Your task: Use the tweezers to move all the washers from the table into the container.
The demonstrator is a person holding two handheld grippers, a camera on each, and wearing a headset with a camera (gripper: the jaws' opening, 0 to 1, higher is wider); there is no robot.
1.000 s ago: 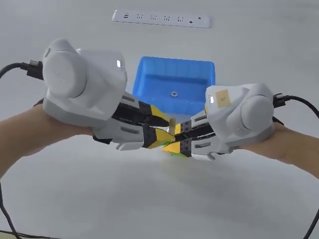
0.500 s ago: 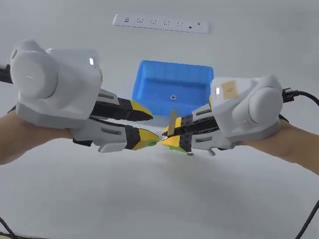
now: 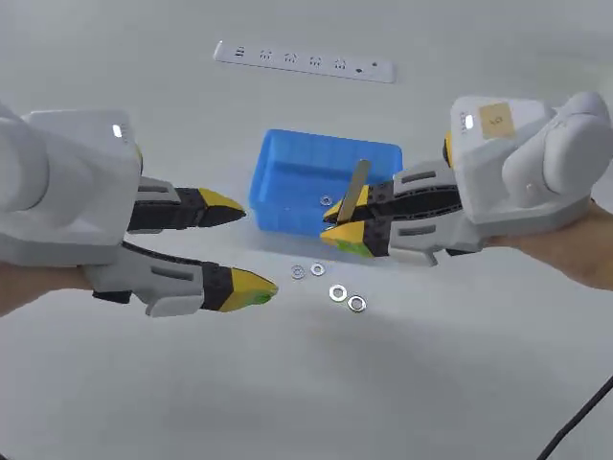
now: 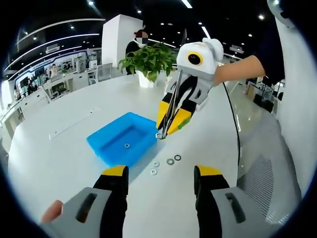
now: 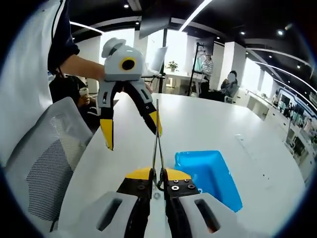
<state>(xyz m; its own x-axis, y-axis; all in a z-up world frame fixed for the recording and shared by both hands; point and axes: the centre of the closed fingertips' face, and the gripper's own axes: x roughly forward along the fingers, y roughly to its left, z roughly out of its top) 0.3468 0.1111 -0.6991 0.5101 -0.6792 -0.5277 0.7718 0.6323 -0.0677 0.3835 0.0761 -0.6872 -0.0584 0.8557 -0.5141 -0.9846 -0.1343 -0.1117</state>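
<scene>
No text, brand or number reads cleanly in any view. Yellow sticker (image 3: 496,121) on the housing of the right claw (image 3: 330,228), head view: one small dark mark, perhaps a digit or a letter, too blurred to confirm. Power strip (image 3: 305,62) at the far side of the counter (image 3: 402,383): tiny dark markings along its sockets and near its right end, too small to read as characters.

left tool (image 3: 254,247) / right tool (image 3: 333,228) | white shells, black jaws, yellow tips | right: yellow sticker (image 3: 495,121)
</scene>
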